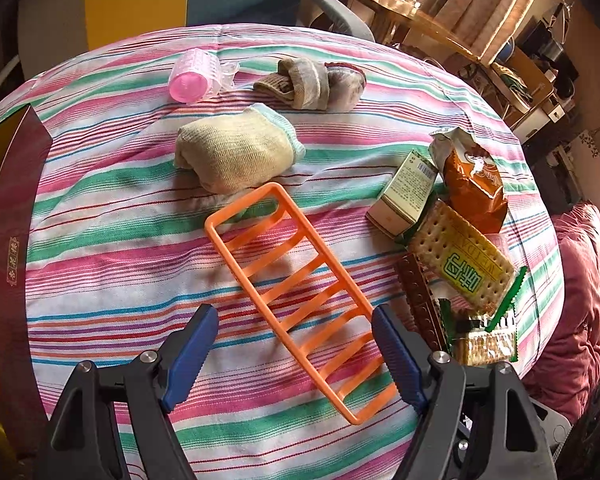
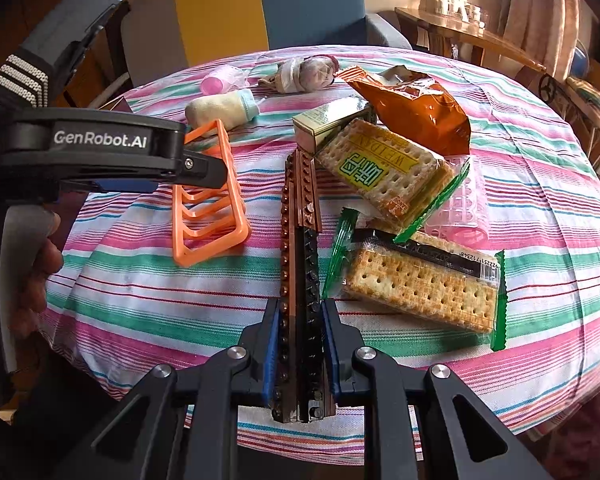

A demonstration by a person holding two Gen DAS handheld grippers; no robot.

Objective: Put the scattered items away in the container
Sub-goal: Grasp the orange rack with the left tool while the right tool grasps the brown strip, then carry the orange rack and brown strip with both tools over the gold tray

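My right gripper [image 2: 300, 312] is shut on the near end of a long brown and black brick bar [image 2: 300, 216] that runs away from me along the striped cloth. My left gripper [image 1: 296, 354] is open and low over the cloth. An orange plastic rack [image 1: 296, 292] lies between its blue fingers [image 1: 192, 352], touching neither as far as I can tell. In the right wrist view the left gripper [image 2: 216, 170] hangs over the orange rack [image 2: 208, 204]. Two cracker packs [image 2: 384, 168] [image 2: 420, 284], an orange snack bag [image 2: 416, 108] and a small green box [image 2: 328, 120] lie right of the bar.
On the far side of the round table [image 1: 112, 240] lie a beige rolled sock [image 1: 232, 152], a grey sock bundle [image 1: 312, 84] and a pink roller [image 1: 194, 76]. Another pink roller [image 2: 464, 204] sits by the crackers. A dark red box edge [image 1: 12, 208] stands left; chairs and furniture stand behind.
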